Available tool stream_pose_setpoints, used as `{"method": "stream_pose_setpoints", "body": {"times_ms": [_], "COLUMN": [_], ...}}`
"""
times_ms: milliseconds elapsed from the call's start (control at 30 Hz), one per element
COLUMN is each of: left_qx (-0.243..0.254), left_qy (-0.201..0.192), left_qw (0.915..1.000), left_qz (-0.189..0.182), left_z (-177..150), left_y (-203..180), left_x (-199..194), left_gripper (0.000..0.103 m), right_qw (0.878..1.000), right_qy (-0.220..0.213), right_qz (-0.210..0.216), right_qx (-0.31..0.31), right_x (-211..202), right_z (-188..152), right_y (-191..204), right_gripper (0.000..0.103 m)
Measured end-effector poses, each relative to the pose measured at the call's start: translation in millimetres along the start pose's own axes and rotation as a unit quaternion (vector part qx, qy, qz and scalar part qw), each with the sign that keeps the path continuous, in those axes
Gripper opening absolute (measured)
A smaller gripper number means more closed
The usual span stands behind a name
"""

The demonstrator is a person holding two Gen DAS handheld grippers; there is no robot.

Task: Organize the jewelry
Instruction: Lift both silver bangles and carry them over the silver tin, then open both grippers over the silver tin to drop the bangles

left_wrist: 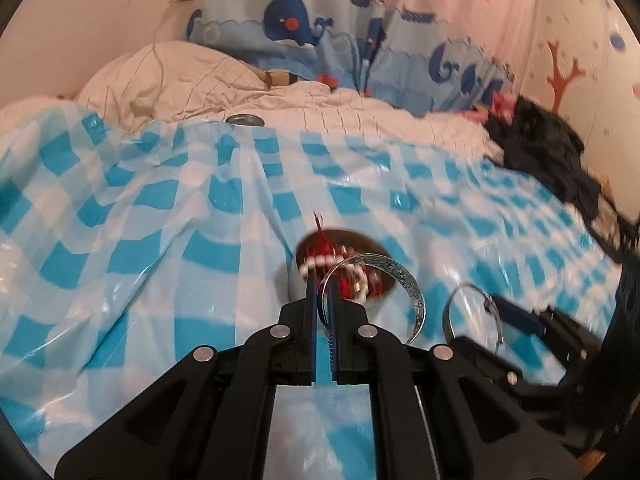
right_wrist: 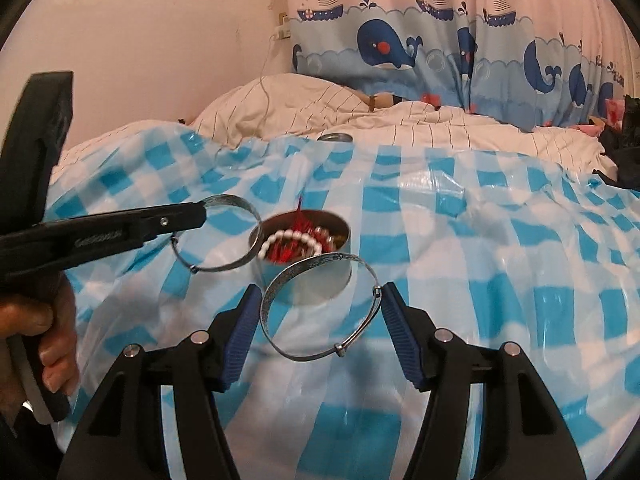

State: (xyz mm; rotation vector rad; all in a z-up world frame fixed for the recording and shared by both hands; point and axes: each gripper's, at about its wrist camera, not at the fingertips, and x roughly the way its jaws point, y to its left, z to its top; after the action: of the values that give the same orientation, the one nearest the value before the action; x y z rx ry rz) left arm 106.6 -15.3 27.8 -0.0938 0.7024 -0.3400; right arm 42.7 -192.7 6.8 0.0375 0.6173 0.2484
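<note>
A round metal tin (right_wrist: 304,280) with white beads and red jewelry inside stands on the blue checked sheet (right_wrist: 480,260); it also shows in the left wrist view (left_wrist: 344,264). My left gripper (left_wrist: 323,304) is shut on a silver bangle (left_wrist: 412,288), held just left of the tin in the right wrist view (right_wrist: 224,236). My right gripper (right_wrist: 320,320) holds a second silver bangle (right_wrist: 320,308) between its widely spread fingers, in front of the tin. That bangle shows in the left wrist view (left_wrist: 472,312).
The sheet covers a bed with a striped white quilt (right_wrist: 400,120) and pillow behind. A tin lid (right_wrist: 335,137) lies at the sheet's far edge. A whale-print curtain (right_wrist: 400,48) hangs at the back. Dark clothing (left_wrist: 552,160) lies at the right.
</note>
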Motion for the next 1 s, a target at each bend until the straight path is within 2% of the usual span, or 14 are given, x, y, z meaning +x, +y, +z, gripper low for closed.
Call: {"method": "stream_pose_setpoints", "body": {"times_ms": [200,267,333,433,500,567,600,700,867,900,1000], "left_qx": [-0.052,-0.051,-0.054,-0.066,-0.073,-0.075,-0.079,-0.089,-0.056,-0.045,-0.025], "left_qy": [0.006,0.015,0.051,0.069,0.071,0.057,0.054,0.052,0.049,0.049,0.051], "left_qw": [0.998,0.9982,0.9971,0.9953,0.9946,0.9954,0.9953,0.9942,0.996,0.9963,0.9963], "left_qz": [-0.034,-0.028,-0.02,-0.014,-0.015,0.015,0.018,0.029,0.05,0.054,0.064], "left_z": [19,23,24,22,22,23,24,19,-3,-10,-29], "left_y": [12,9,10,16,22,28,31,40,28,22,9], "left_x": [46,62,82,92,89,74,69,49,14,6,-13], "left_gripper": [0.004,0.004,0.005,0.01,0.011,0.025,0.029,0.036,0.047,0.05,0.058], "right_qw": [1.0,1.0,0.999,0.999,0.999,0.998,0.998,0.997,0.999,0.999,0.999], "right_qy": [-0.006,-0.009,-0.011,-0.013,-0.01,0.005,0.015,0.038,0.022,0.026,0.042], "right_qz": [-0.005,-0.007,-0.007,0.0,0.011,0.026,0.034,0.034,0.023,0.018,-0.002], "right_qx": [-0.019,-0.024,-0.029,-0.043,-0.049,-0.051,-0.053,-0.06,-0.034,-0.026,-0.017], "right_x": [23,30,39,56,71,84,91,102,60,46,18], "right_z": [18,23,31,43,49,50,49,42,33,24,2], "right_y": [-2,-2,-2,1,5,8,11,13,3,1,-2], "right_gripper": [0.06,0.06,0.06,0.06,0.06,0.061,0.061,0.063,0.071,0.075,0.077]}}
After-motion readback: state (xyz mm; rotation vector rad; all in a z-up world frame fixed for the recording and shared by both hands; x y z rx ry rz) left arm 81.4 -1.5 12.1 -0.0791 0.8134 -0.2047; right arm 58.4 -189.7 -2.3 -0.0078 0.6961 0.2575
